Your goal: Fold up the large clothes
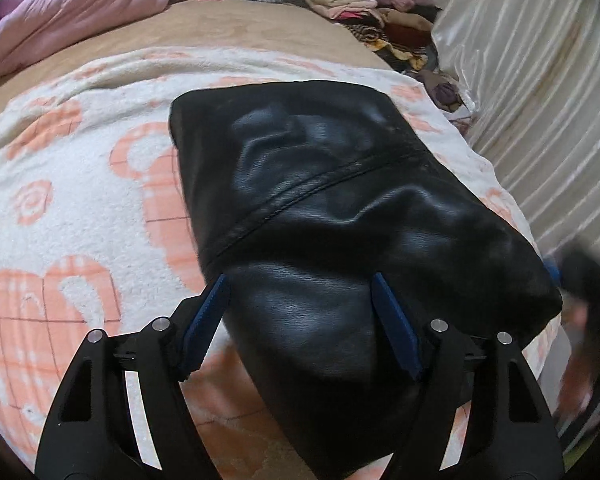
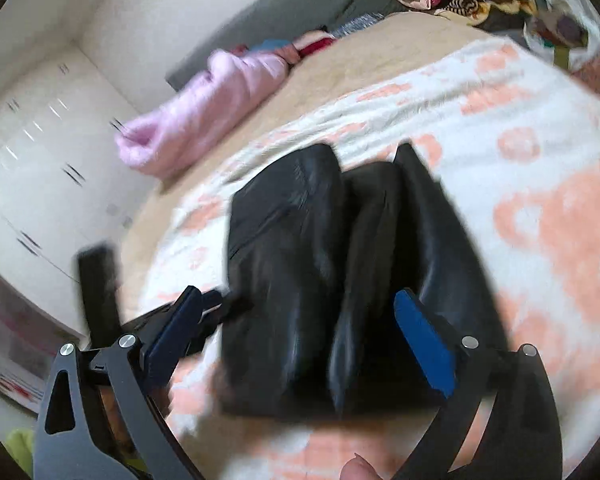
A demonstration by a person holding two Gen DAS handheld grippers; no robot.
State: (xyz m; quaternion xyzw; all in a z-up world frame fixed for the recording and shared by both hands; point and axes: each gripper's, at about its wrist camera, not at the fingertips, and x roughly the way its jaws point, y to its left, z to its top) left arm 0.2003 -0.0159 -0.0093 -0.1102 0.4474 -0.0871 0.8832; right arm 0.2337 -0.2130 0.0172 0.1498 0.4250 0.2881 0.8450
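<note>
Here the bed [image 1: 260,28] fills both views, spread with a white blanket [image 1: 80,168] in orange patterns; a pink quilt [image 1: 60,12] lies bunched at the far side, a heap of mixed clothes [image 1: 364,4] in the far corner. The black leather jacket [image 1: 320,200] lies on the blanket, already folded into a thick oblong bundle, a seam running across its top. In the right wrist view, which is blurred, the bundle shows several stacked layers along its near edge. Left gripper [image 1: 300,328] sits over the near end with jaws spread, pinching nothing. Right gripper [image 2: 300,344] is spread wide in front of the layered edge, nothing between the pads. The fold looks near done. To finish well: press the top flat, square the loose layers, and take every layer in one bite if lifting, since stiff leather will likely spring open.
</note>
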